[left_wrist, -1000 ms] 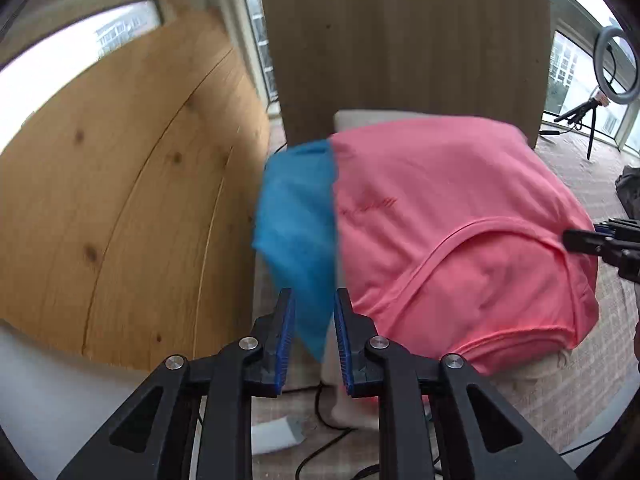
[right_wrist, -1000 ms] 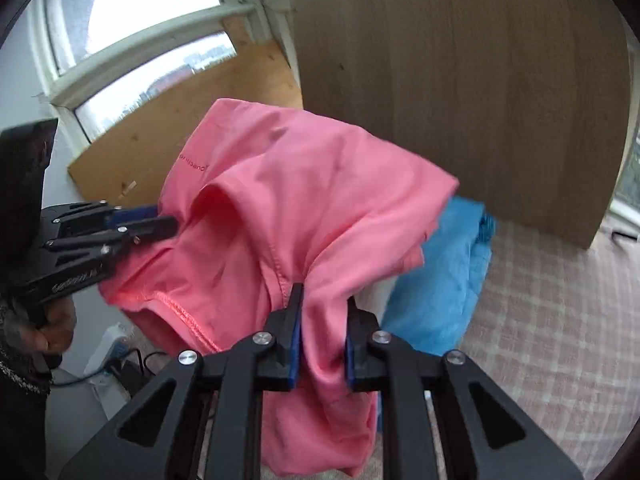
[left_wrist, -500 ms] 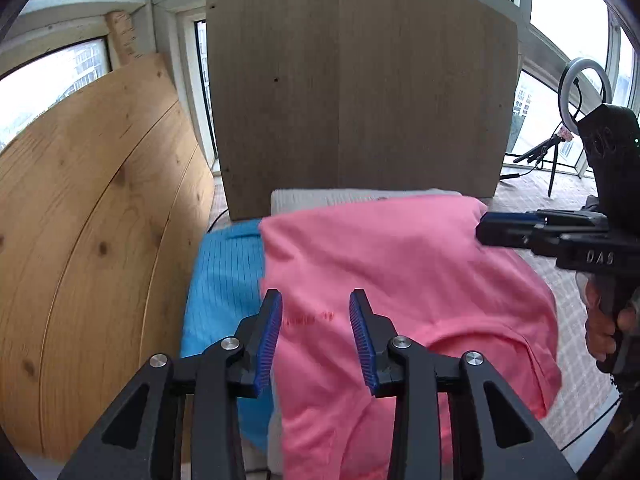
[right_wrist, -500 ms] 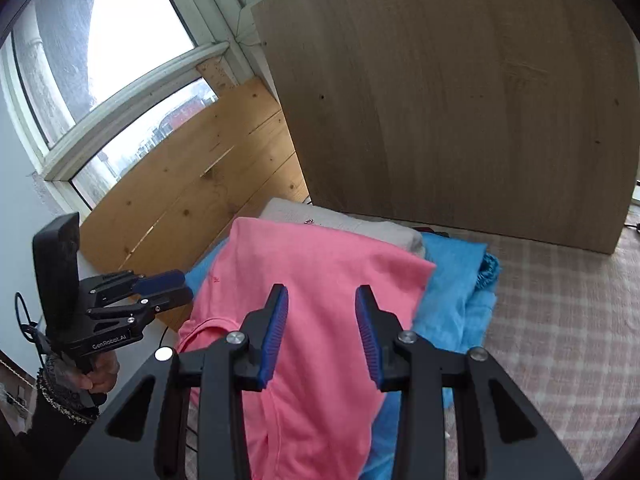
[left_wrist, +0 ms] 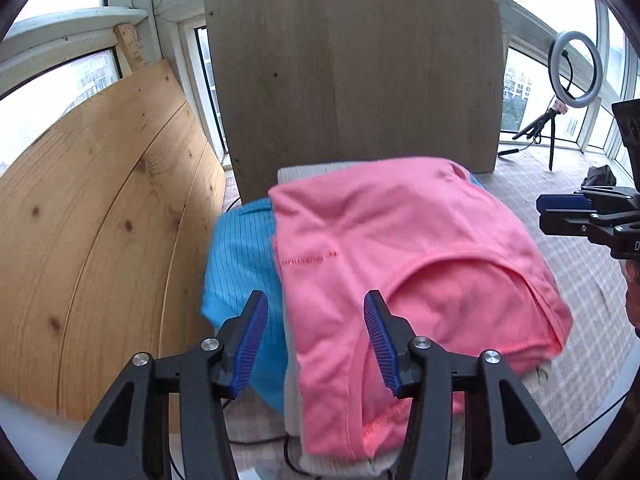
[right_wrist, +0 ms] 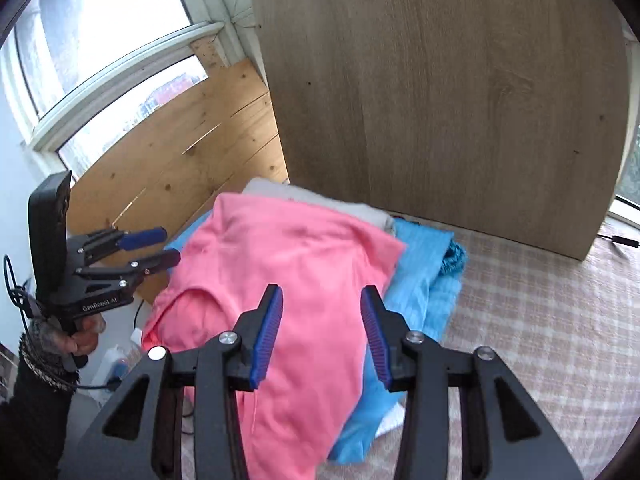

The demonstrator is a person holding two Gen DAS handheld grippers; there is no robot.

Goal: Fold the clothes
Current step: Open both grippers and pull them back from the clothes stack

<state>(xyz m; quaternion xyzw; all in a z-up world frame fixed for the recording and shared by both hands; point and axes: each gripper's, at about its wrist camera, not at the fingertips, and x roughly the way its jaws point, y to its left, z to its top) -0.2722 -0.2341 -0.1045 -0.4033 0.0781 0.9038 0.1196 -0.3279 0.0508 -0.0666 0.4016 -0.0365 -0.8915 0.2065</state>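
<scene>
Two grippers hover over a small stack of folded clothes, and neither one holds any cloth. On top lies a pink T-shirt point(left_wrist: 400, 248), folded, its neckline turned toward the near right in the left wrist view and its near edge hanging over the front of the stack. Under it sits a blue garment point(left_wrist: 240, 264) with thin dark stripes, sticking out on the left of the pink one in the left wrist view and on the right in the right wrist view, and a grey-white folded piece point(left_wrist: 304, 170) shows at the far edge. The stack rests on a surface covered with a pale checked cloth point(right_wrist: 540, 300). The left gripper point(left_wrist: 316, 340) is above the near edge of the pink T-shirt with its blue-padded fingers point(left_wrist: 250, 344) spreading apart, touching nothing. The right gripper point(right_wrist: 322, 334) hangs over the same shirt from the other side, its fingers point(right_wrist: 268, 336) likewise opening and clear of the fabric. A grey-brown board point(left_wrist: 352, 80) stands upright behind the stack, a pine panel point(left_wrist: 100, 220) leans at the left, and a ring light point(left_wrist: 576, 70) on a small tripod stands far right by the windows.
</scene>
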